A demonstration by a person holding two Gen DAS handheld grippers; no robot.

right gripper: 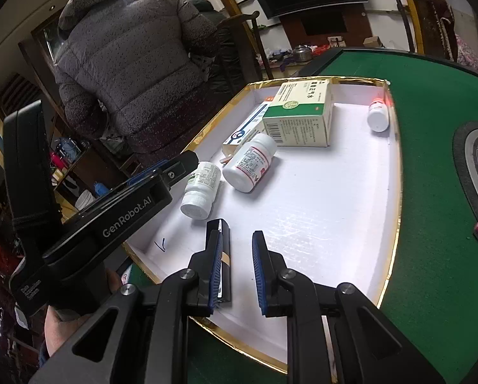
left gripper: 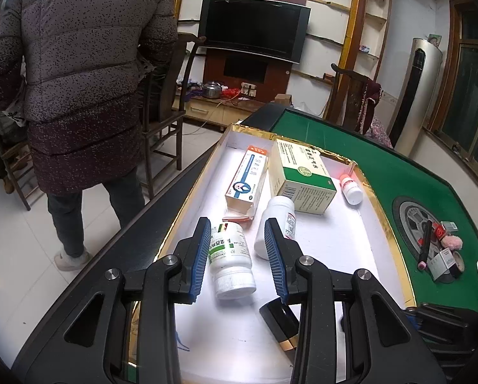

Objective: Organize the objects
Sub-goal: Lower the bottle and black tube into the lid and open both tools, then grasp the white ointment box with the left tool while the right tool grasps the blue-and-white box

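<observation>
L gripper [left gripper: 239, 252] is straddling green-label bottle [left gripper: 231, 256], jaws apart, not pinching yet. R gripper [right gripper: 237, 265] is idling near-together, empty, black box [right gripper: 224, 256] just left. Next, likely: close, lift.

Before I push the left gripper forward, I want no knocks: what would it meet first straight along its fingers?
The green-labelled bottle, lying on its side in the white tray between the fingers of the left gripper; how close is unclear.

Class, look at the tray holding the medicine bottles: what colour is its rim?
The tray's rim is shiny gold, edging a white inside. It shows best in the right wrist view.
</observation>
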